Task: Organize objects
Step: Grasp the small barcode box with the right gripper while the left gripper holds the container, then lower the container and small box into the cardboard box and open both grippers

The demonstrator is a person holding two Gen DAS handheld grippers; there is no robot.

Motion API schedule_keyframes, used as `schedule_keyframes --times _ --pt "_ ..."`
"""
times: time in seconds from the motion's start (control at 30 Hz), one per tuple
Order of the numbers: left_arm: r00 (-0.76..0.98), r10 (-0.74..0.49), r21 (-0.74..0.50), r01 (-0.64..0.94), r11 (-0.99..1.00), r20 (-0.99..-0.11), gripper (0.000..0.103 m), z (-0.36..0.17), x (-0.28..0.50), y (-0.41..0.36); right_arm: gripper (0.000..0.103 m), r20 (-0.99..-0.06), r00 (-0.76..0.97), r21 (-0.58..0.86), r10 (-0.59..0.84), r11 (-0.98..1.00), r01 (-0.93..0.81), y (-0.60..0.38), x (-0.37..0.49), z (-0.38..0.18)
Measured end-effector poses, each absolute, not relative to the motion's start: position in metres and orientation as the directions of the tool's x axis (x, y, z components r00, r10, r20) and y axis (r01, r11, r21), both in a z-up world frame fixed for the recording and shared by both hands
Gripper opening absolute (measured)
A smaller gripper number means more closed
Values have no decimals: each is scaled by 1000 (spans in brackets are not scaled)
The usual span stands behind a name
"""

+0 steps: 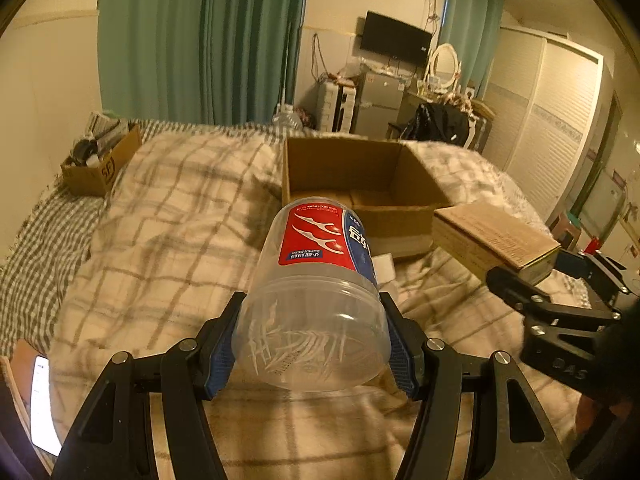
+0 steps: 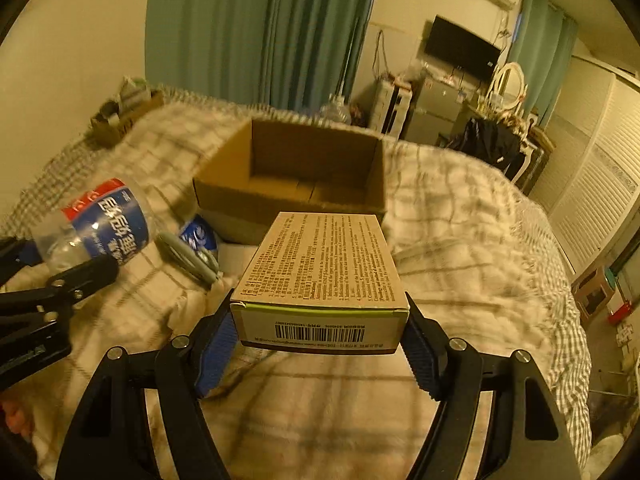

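My left gripper (image 1: 310, 304) is shut on a clear plastic jar (image 1: 316, 280) with a red and blue label; white floss picks lie inside it. The jar (image 2: 104, 220) and left gripper (image 2: 56, 260) also show at the left of the right wrist view. My right gripper (image 2: 320, 308) is shut on a tan printed carton (image 2: 320, 260) with a barcode on its near end. In the left wrist view that carton (image 1: 496, 236) and the right gripper (image 1: 540, 270) sit at the right. Both are held above the bed, just short of an open, empty cardboard box (image 2: 280, 196), (image 1: 340, 164).
A plaid blanket (image 1: 180, 220) covers the bed. A blue-and-white packet (image 2: 200, 236) and a grey object (image 2: 184, 256) lie beside the cardboard box. A smaller box of clutter (image 1: 100, 164) stands at the far left corner. A lit phone (image 1: 44, 404) lies at the lower left.
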State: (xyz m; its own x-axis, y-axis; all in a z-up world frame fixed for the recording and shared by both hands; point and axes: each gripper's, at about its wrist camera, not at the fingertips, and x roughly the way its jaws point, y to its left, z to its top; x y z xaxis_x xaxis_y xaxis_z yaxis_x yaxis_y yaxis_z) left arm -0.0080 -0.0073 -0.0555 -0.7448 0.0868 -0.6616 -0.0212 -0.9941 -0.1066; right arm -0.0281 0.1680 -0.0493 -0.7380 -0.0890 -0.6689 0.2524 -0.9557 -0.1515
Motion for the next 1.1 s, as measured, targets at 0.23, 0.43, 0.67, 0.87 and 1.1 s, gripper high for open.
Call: schedule_keyframes --times 0.23,0.43,0.67,0.87,1.1 --pt "-786 99 -120 -31 -992 -611 65 -17 -9 1 73 -571 -811 -152 -129 -954 259 181 -15 9" --pt "-799 99 -113 -40 -993 -593 65 8 -36 0 73 -524 -835 -170 -166 -941 293 174 -38 51" --pt "-806 57 -45 -37 -998 -589 65 22 -90 -2 73 -509 -842 -160 -178 -942 296 165 -92 76" --pt "-803 53 -14 -55 -998 -594 65 20 -152 2 73 -510 -843 -145 -171 -949 280 164 -158 74" --pt "-787 73 -5 -89 -996 -612 65 -11 -209 20 73 -551 -810 -103 -200 -947 304 156 -220 37"
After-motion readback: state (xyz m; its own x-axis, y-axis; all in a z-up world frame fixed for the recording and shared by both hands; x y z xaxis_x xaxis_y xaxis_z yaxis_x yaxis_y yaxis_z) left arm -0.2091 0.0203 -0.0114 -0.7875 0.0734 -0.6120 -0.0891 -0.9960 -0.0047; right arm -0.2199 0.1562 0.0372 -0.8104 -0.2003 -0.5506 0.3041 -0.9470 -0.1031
